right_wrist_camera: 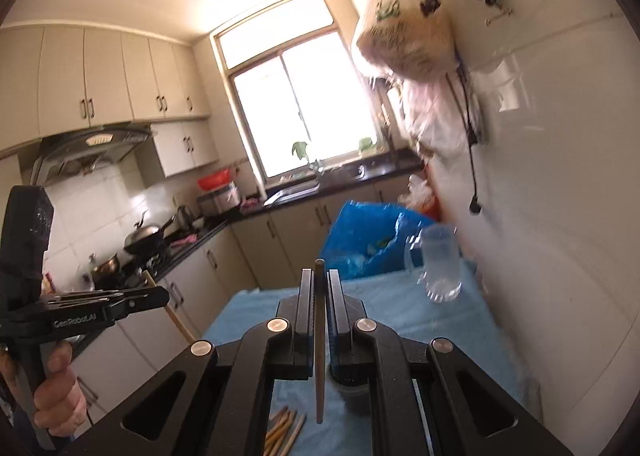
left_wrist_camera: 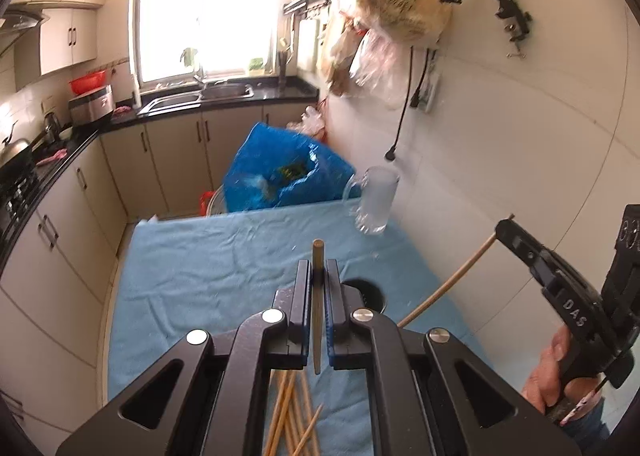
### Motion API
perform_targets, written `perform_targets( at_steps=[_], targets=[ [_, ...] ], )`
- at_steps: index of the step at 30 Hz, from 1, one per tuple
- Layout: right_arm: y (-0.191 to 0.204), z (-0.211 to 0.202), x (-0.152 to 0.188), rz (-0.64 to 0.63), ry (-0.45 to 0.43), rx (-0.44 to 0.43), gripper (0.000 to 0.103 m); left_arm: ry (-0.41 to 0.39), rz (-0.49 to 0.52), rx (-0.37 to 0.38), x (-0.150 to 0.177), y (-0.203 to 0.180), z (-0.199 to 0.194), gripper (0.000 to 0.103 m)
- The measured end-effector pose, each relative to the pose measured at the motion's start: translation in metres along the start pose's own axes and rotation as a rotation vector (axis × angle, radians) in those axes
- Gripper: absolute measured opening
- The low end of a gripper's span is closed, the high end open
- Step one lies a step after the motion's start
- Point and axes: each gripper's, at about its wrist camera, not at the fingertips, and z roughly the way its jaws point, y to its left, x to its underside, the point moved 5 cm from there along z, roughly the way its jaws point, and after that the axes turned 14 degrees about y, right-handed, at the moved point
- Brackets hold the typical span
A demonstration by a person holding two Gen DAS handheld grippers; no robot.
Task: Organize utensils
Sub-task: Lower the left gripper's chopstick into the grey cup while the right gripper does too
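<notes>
Both wrist views overlook the table, facing the window.

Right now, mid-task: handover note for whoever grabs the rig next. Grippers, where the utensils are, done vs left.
Left gripper: shut on one chopstick, held along the fingers above the table.
Right gripper: shut on its own chopstick, also lifted off the blue cloth.
Dark round holder stands on the cloth just ahead of the grippers; whether anything is in it cannot be seen.
Loose chopsticks lie in a pile on the cloth below the grippers.
Glass mug stands at the far right of the table.
Done: two sticks picked up.
Left: likely drop both into the holder, then clear the pile.
</notes>
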Motion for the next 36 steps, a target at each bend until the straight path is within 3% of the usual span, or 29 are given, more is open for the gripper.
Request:
perform_targets(
  at_steps=[8, 15, 29, 36],
  targets=[
    [-0.016, 0.009, -0.034, 0.030, -0.026, 0.031, 0.006, -0.034, 0.018, 0.052, -0.044, -0.028, 0.010, 0.005],
    [-0.035, 0.034, -0.041, 0.047, 0.000, 0.058, 0.006, 0.009, -0.009, 0.080, -0.063, -0.031, 0.052, 0.005],
    [-0.057, 0.086, -0.023, 0.071, 0.117, 0.063, 0.006, 0.116, -0.067, 0.103, -0.055, -0.015, 0.118, 0.005],
    [-0.064, 0.113, -0.009, 0.071, 0.188, 0.074, 0.006, 0.140, -0.072, 0.094, -0.050, -0.010, 0.131, 0.005]
  ],
)
